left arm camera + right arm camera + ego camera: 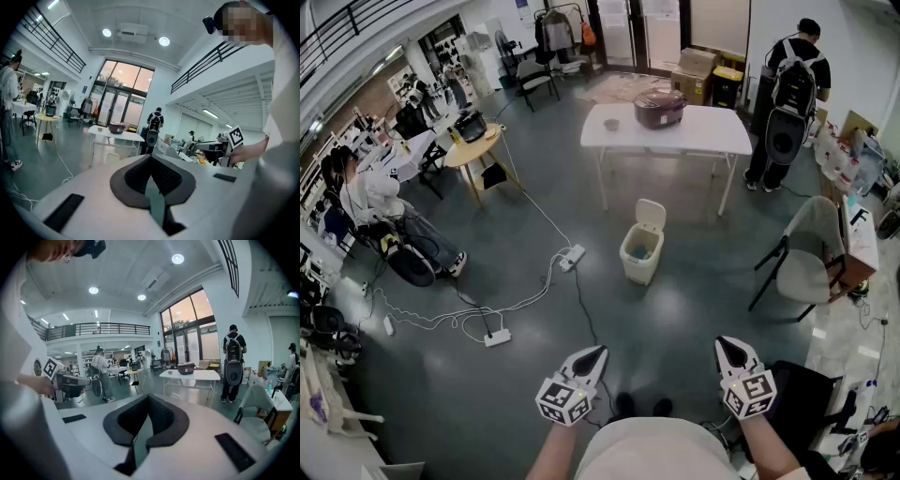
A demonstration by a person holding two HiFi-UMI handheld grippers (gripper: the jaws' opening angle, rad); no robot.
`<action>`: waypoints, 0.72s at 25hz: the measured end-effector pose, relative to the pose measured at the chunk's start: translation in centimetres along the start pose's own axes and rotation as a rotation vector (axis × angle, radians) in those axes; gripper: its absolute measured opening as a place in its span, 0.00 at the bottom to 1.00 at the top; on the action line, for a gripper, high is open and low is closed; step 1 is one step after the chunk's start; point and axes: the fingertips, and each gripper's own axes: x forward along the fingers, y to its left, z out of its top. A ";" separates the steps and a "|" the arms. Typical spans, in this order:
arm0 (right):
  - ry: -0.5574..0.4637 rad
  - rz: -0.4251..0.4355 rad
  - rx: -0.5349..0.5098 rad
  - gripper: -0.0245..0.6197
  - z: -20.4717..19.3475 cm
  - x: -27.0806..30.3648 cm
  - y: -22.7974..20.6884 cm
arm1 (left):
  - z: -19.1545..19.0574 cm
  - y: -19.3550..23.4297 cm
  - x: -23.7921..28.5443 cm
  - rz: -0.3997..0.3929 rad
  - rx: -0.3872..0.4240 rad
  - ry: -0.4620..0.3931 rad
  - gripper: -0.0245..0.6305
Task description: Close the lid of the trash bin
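Observation:
The cream trash bin (640,253) stands on the grey floor a few steps ahead, its lid (651,216) tipped up and open at the back. Both grippers are held low near my body, far short of the bin. My left gripper (596,353) is shut with nothing in it, its dark pads meeting at the tip (151,157). My right gripper (724,345) is likewise shut and empty (149,397). In the left gripper view the bin (111,157) peeks just over the gripper's body, below the white table.
A white table (712,136) with a dark cooker (659,108) stands behind the bin. A folding chair (804,262) is to the right, a power strip and cables (571,258) lie left of the bin. A person with a backpack (789,98) stands by the table.

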 end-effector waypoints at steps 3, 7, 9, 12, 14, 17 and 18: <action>-0.004 0.001 -0.007 0.05 -0.1 0.2 -0.4 | 0.0 0.0 0.4 -0.004 0.001 0.004 0.06; -0.006 -0.003 -0.006 0.05 0.2 0.1 -0.7 | -0.1 -0.2 0.7 -0.006 0.000 0.009 0.06; -0.008 -0.002 -0.003 0.05 0.3 -0.1 -0.9 | -0.1 -0.4 0.8 -0.004 -0.001 0.011 0.06; -0.014 -0.002 0.004 0.05 0.5 -0.2 -1.1 | 0.0 -0.5 1.0 0.001 -0.001 0.016 0.06; -0.017 -0.004 0.009 0.06 0.6 -0.1 -1.2 | 0.1 -0.5 1.1 0.006 -0.002 0.017 0.06; -0.018 -0.003 0.007 0.06 0.7 -0.1 -1.5 | 0.1 -0.6 1.4 0.012 -0.002 0.019 0.06; -0.019 -0.002 0.005 0.06 0.6 -0.1 -1.6 | 0.1 -0.6 1.6 0.015 -0.004 0.021 0.06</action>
